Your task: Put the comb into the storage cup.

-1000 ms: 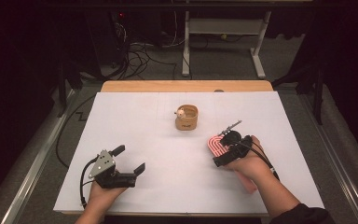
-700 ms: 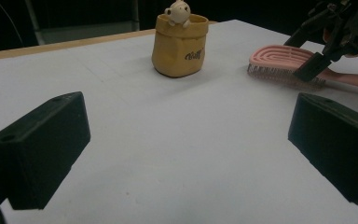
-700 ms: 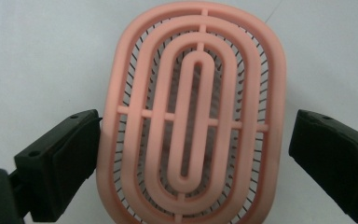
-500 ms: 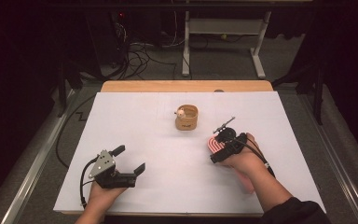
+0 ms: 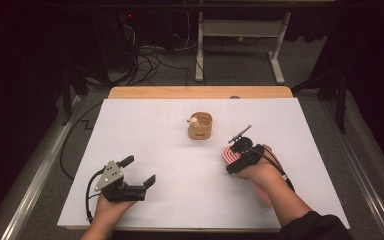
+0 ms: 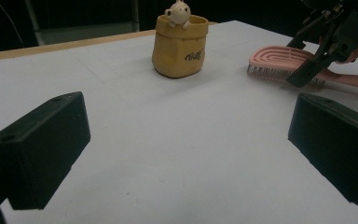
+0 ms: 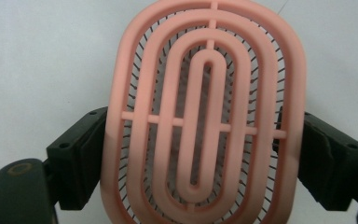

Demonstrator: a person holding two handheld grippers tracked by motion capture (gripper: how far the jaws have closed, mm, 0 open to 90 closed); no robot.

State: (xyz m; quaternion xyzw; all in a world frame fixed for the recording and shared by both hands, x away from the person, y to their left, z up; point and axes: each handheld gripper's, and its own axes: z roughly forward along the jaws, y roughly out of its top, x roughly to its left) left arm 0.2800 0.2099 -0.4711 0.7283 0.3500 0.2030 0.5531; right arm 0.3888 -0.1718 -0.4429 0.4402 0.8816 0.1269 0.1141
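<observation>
A pink oval hairbrush (image 5: 228, 154) lies bristles down on the white table at the right. From above, my right gripper (image 5: 231, 156) straddles its head. In the right gripper view the brush head (image 7: 205, 116) sits between the two black jaws of the right gripper (image 7: 200, 119), which have just been closing and now meet its two rims. A tan cup (image 5: 200, 126) with a small figure on its rim stands mid-table, and it also appears as the cup (image 6: 179, 44) beside the brush (image 6: 279, 58). My left gripper (image 5: 139, 171) rests open at the front left, and nothing lies between the jaws of the left gripper (image 6: 186, 135).
The white sheet (image 5: 155, 130) covers a wooden table (image 5: 200, 92) whose far edge shows bare wood. Beyond it stand a white frame (image 5: 240, 45) and loose cables (image 5: 145, 55) on the floor.
The right gripper has edged a little to the left over the brush and its jaws have drawn in against the brush head. The left gripper has not moved.
</observation>
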